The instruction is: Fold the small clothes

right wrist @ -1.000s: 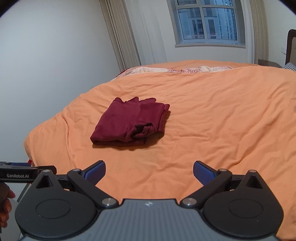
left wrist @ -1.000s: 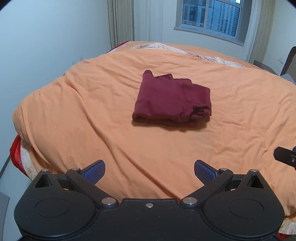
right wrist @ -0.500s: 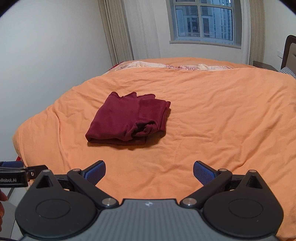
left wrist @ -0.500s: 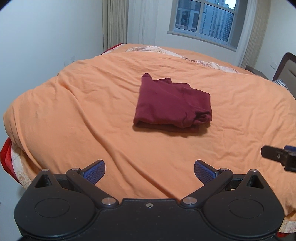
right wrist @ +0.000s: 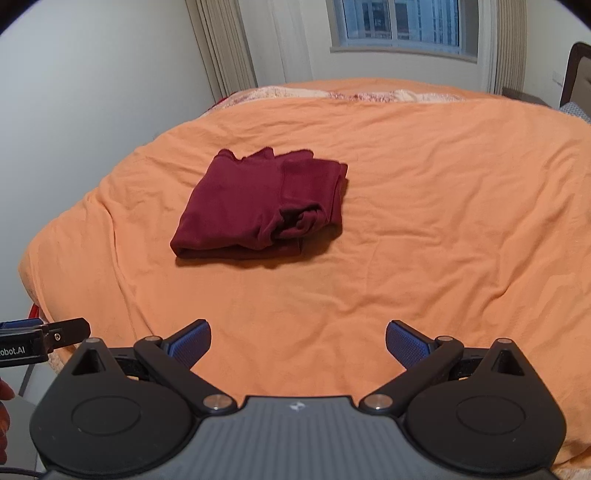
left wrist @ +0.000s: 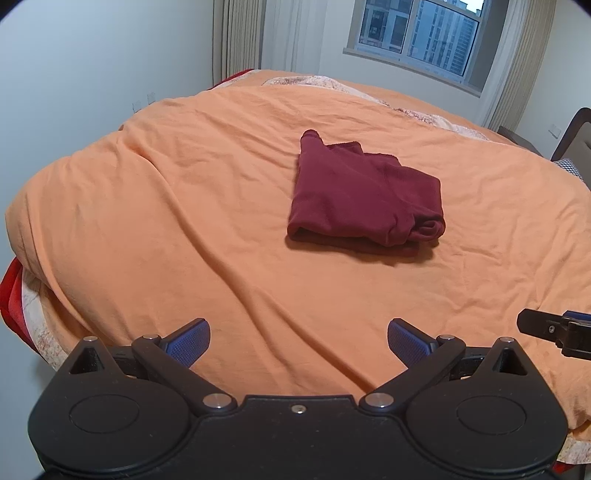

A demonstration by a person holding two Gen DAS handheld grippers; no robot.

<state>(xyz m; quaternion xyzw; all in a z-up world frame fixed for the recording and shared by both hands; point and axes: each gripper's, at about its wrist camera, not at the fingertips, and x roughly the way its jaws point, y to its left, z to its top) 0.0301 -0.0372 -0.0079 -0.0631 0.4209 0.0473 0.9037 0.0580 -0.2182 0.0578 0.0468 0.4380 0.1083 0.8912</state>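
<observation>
We hold the left hand-held gripper (left wrist: 298,341) low over the near edge of the bed, its two blue pads spread wide with nothing between them. Our right hand-held gripper (right wrist: 297,341) sits the same way, jaws apart and empty, pointing across the orange duvet (right wrist: 424,229). In the left wrist view a black part of the right tool juts in at the right edge, just above the duvet; in the right wrist view the left tool's black end shows at the left edge, with part of a printed label on it and a bit of our hand (right wrist: 4,410) below it.

Beyond both pairs of pads lies the garment (left wrist: 364,195), a dark red piece folded into a rough rectangle and resting flat on the duvet, well apart from either tool. From the left wrist it lies ahead and slightly right; from the right wrist it lies ahead and to the left (right wrist: 258,206). Its near right corner is bunched, with a rolled fold showing a dark opening, and a small tab of cloth sticks out at the far left corner.

The duvet is creased, with a patterned strip of bedding (right wrist: 369,94) along its far side. Behind stand a window (right wrist: 395,22), curtains (right wrist: 221,48) and a pale wall (left wrist: 92,66).
</observation>
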